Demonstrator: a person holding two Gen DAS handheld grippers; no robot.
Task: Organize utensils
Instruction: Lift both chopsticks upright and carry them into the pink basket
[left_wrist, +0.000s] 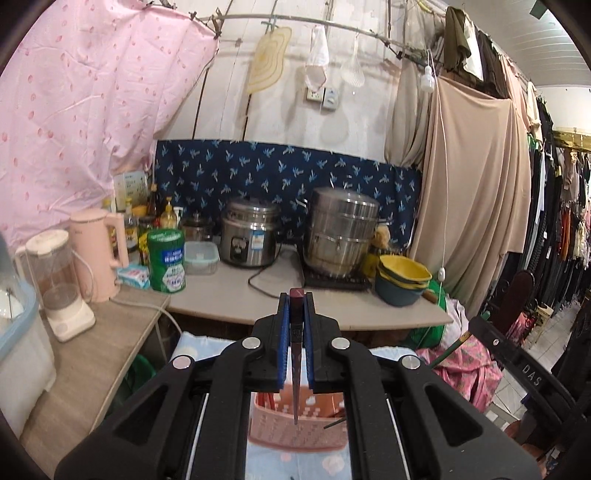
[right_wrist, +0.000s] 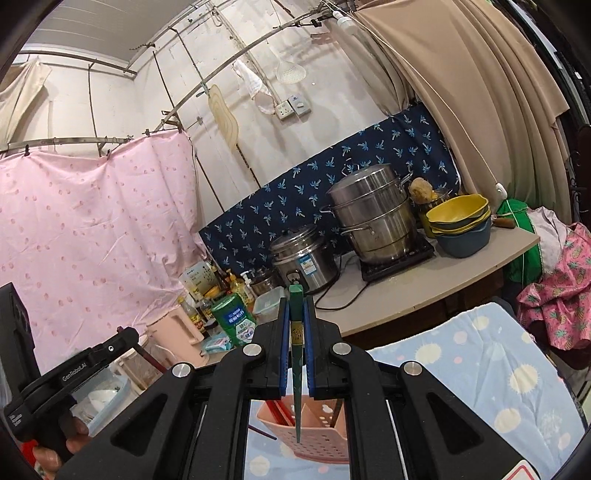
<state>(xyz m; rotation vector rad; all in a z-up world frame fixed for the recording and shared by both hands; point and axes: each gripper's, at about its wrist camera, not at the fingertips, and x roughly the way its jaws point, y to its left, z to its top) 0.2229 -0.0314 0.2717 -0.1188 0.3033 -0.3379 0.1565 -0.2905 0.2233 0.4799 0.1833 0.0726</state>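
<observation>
Left hand-held gripper clenched a dark red chopstick, right hand-held gripper a green chopstick; both tips hung above the near pink basket, already holding some utensils; neither yet dropped in

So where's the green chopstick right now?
The green chopstick is clamped upright in the right gripper, its tip hanging over the pink basket on the blue spotted cloth.
</observation>
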